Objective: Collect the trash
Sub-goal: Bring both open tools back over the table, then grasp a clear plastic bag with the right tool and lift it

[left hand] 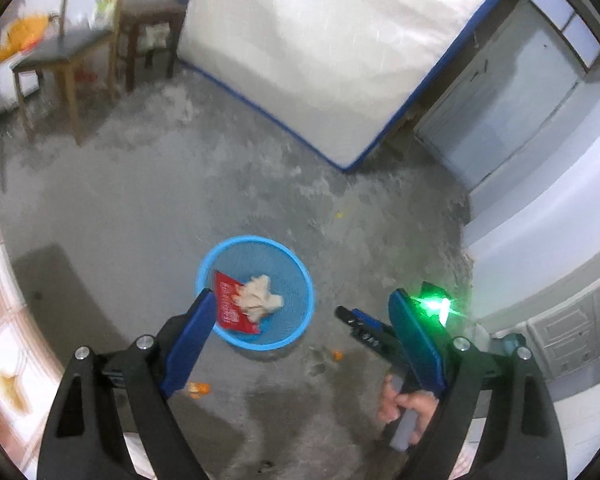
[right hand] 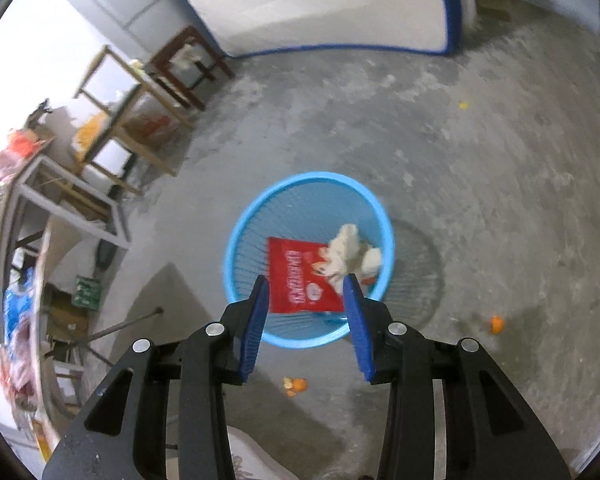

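Blue basket (right hand: 236, 236) holds red wrapper (right hand: 296, 276) and crumpled tissue (right hand: 350, 254); above it, left gripper (left hand: 304, 300) jaws wide, right gripper (right hand: 306, 284) jaws narrower, both empty.

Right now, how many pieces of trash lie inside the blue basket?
2 visible: a red snack wrapper against the near side of the blue basket, and crumpled white paper partly on top of it. Smaller pieces beneath may be hidden.

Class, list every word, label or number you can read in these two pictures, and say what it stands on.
Red packet in the blue basket: white print, too blurred to read.
Green sign by the shelves: marks too small to read.
Nothing else bears legible text.
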The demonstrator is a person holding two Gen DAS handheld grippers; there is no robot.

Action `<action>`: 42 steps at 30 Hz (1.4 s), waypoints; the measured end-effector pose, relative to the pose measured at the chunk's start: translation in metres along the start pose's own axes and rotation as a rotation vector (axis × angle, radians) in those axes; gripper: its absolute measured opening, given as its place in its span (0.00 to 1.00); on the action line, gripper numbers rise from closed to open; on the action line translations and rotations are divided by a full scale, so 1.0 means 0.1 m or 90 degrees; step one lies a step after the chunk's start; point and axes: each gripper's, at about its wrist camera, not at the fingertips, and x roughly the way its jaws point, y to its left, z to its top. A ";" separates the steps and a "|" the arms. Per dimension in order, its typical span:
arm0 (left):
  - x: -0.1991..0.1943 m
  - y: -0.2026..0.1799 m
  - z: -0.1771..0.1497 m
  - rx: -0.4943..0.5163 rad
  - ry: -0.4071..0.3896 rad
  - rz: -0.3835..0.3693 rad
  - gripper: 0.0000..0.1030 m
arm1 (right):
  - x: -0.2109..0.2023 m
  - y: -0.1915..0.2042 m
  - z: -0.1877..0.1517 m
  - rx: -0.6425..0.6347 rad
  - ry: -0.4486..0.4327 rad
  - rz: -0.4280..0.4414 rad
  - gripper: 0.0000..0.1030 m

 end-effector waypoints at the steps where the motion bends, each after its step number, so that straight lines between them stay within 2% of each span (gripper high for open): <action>1: -0.15 0.01 -0.07 0.003 -0.009 0.005 0.85 | -0.06 0.05 -0.03 -0.007 -0.006 0.012 0.38; 4: -0.60 0.13 -0.45 0.001 -0.036 0.031 0.89 | -0.27 0.28 -0.18 -0.044 -0.022 0.050 0.44; 7: -0.89 0.34 -0.92 -0.022 -0.045 0.105 0.89 | -0.44 0.56 -0.34 -0.097 -0.025 0.082 0.49; 10: -1.21 0.62 -1.42 -0.082 -0.066 0.194 0.89 | -0.57 0.88 -0.46 -0.156 -0.021 0.116 0.55; 15: -1.77 1.06 -2.10 -0.200 -0.119 0.257 0.89 | -0.70 1.44 -0.59 -0.234 -0.007 0.176 0.61; 19: -2.05 1.27 -2.51 -0.235 -0.138 0.294 0.90 | -0.78 2.00 -0.81 -0.296 0.015 0.254 0.65; 23: -2.31 1.46 -2.88 -0.256 -0.157 0.337 0.92 | -0.79 2.53 -1.03 -0.349 0.059 0.324 0.67; 26: -2.47 1.58 -3.11 -0.287 -0.192 0.365 0.94 | -0.81 2.91 -1.21 -0.390 0.099 0.370 0.67; 32: -2.77 1.79 -3.34 -0.315 -0.251 0.410 0.94 | -0.87 3.46 -1.43 -0.449 0.145 0.410 0.68; 36: -2.76 1.94 -3.39 -0.315 -0.249 0.450 0.94 | -0.89 3.82 -1.55 -0.476 0.154 0.408 0.68; 39: -2.66 2.04 -3.37 -0.305 -0.236 0.451 0.94 | -0.81 4.08 -1.60 -0.494 0.160 0.393 0.68; 42: -2.56 2.08 -3.31 -0.291 -0.241 0.445 0.95 | -0.67 4.26 -1.60 -0.470 0.197 0.395 0.68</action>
